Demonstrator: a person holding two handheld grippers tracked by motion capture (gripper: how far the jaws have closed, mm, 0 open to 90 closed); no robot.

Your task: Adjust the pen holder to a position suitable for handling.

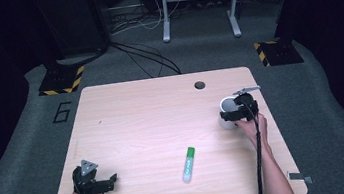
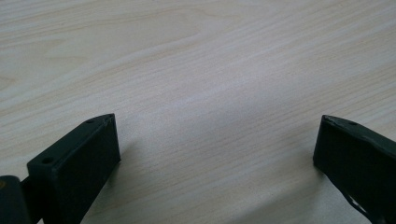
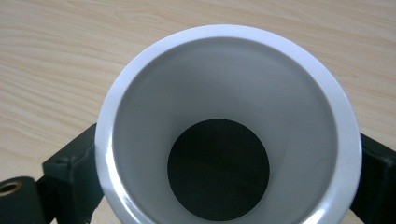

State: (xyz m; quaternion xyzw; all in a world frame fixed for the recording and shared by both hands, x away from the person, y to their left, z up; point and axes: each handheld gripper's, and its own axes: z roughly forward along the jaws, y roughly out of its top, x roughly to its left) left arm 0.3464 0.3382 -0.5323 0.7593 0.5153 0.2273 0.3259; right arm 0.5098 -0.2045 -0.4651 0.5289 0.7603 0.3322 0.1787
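Two black jaws of the right gripper [image 1: 233,115] pinch a smooth white cup [image 3: 229,126]; left gripper [image 1: 112,179] spread over pale woodgrain.

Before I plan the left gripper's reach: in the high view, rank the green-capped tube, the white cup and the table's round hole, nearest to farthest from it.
1. Green-capped tube, lying mid-table, to the right of the left gripper.
2. White cup, at the right side, between the right gripper's jaws.
3. Round hole, by the table's far edge.

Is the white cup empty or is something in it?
Empty: the right gripper view looks straight into the white cup and shows bare walls down to a dark bottom.
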